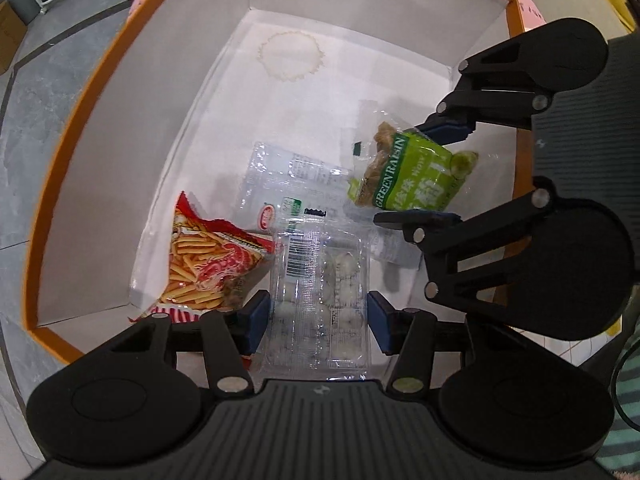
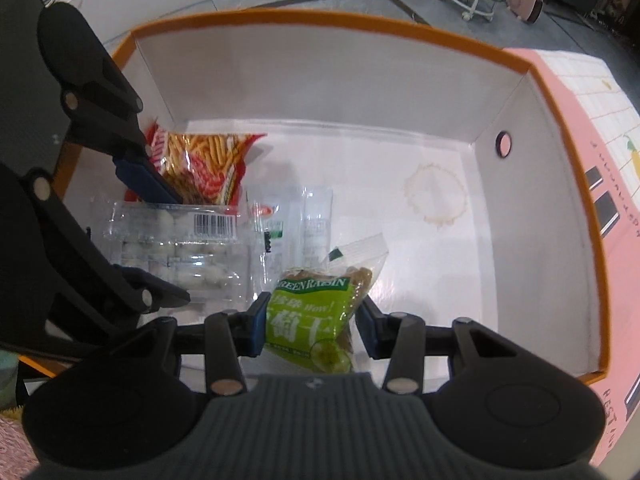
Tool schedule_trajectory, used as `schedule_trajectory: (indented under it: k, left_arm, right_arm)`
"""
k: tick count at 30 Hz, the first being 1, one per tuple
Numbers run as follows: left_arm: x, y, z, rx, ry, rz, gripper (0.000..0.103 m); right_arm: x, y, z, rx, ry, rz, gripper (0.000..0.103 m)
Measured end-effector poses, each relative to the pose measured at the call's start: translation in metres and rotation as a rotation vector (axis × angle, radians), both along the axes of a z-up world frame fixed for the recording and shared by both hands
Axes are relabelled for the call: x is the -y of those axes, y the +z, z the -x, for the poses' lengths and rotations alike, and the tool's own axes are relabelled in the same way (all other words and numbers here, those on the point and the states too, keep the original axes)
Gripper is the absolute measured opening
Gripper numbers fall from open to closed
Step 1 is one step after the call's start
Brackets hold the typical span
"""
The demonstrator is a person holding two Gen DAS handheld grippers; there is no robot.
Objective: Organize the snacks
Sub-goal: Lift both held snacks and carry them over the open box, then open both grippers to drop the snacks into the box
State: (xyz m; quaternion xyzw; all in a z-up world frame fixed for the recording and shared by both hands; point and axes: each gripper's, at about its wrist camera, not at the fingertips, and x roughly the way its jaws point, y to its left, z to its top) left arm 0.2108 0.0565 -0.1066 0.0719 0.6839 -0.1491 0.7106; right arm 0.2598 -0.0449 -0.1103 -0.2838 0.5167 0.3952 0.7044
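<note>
Inside the box (image 2: 520,208), left tool (image 1: 316,320) grips clear tray (image 1: 320,280); right tool (image 2: 312,324) grips raisin bag (image 2: 312,312).

One box (image 2: 532,216), white inside with an orange rim. In it, four snack packs: one red bag of fries-like sticks (image 1: 208,264), one clear tray pack of white round pieces (image 1: 320,304) lying between the left gripper's (image 1: 316,322) fingers, one flat clear wrapper (image 1: 280,184) ahead of those fingers, and one green raisin bag (image 2: 308,320) between the right gripper's (image 2: 312,328) fingers. Two grippers, each with two fingers. One round hole (image 2: 503,144) in a box wall. One ring-shaped stain (image 2: 436,196) on the box floor.
</note>
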Motion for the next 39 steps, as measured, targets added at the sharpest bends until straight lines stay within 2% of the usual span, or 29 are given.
schedule_trajectory:
  k: [7,13,20,24,31,35,39]
  left_arm:
    - [0.0,-0.009,-0.002,-0.024,0.004,0.006,0.062]
    - [-0.001,-0.009,0.001,0.003,0.0,-0.01,0.067]
    - [-0.007,-0.003,0.004,0.026,0.034,-0.01,0.072]
    - [-0.01,0.007,0.008,0.058,0.056,0.0,0.074]
    - [-0.009,0.031,0.022,0.174,0.077,-0.023,0.075]
    - [-0.006,0.048,0.035,0.29,0.102,-0.049,0.075]
    - [0.001,0.064,0.049,0.386,0.131,-0.036,0.075]
  right_arm:
    - [0.004,-0.006,0.003,-0.016,-0.004,0.022,0.044]
    - [0.004,-0.003,0.005,-0.01,-0.003,0.011,0.046]
    - [0.012,0.007,0.003,0.021,-0.037,-0.008,0.063]
    - [0.019,0.017,0.001,0.028,-0.071,-0.042,0.065]
    - [0.032,0.039,0.006,0.078,-0.129,-0.088,0.066]
    - [0.045,0.054,0.014,0.123,-0.182,-0.115,0.066]
    - [0.064,0.069,0.023,0.157,-0.249,-0.167,0.066]
